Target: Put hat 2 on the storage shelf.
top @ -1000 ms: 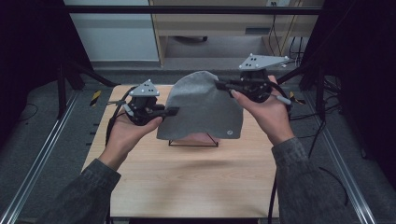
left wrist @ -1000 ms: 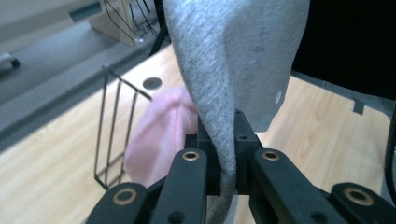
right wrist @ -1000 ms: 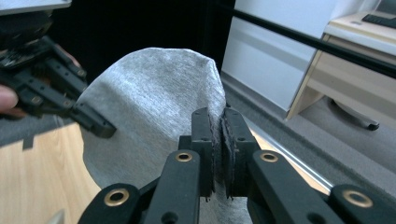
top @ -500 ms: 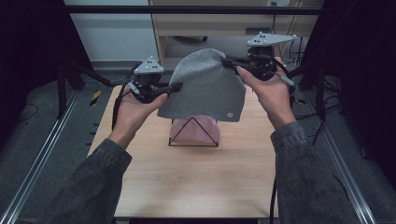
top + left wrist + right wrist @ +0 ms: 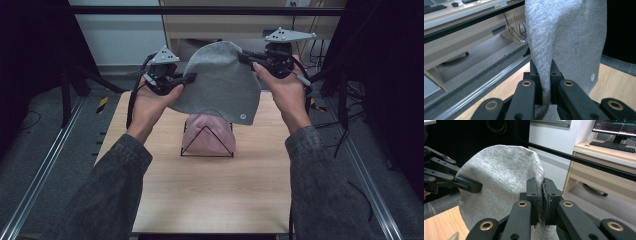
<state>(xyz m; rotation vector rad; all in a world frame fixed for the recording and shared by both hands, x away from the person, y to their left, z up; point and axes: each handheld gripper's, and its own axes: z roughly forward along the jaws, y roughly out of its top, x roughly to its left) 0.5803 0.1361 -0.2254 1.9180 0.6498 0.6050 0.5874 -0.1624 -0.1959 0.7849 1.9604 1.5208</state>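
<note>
- We hold the left gripper (image 5: 186, 78) up over the far left part of the worktop (image 5: 210, 195). Its jaws are shut tight on the left edge of the grey hat (image 5: 220, 82); in the left gripper view the hat's cloth (image 5: 564, 37) runs right btw. the two jaws.
- The grey hat hangs in the air btw. both grippers, above the worktop. A small round button (image 5: 243, 116) sits near its low right corner.
- Under the hat, a pink hat (image 5: 207, 135) rests on a black wire stand (image 5: 207, 145), about mid worktop. The grey hat is up off it, not touching.
- We hold the right gripper (image 5: 250, 56) w/ its jaws shut tight on the hat's right edge; the right gripper view shows the cloth (image 5: 499, 175) pinched btw. them.
</note>
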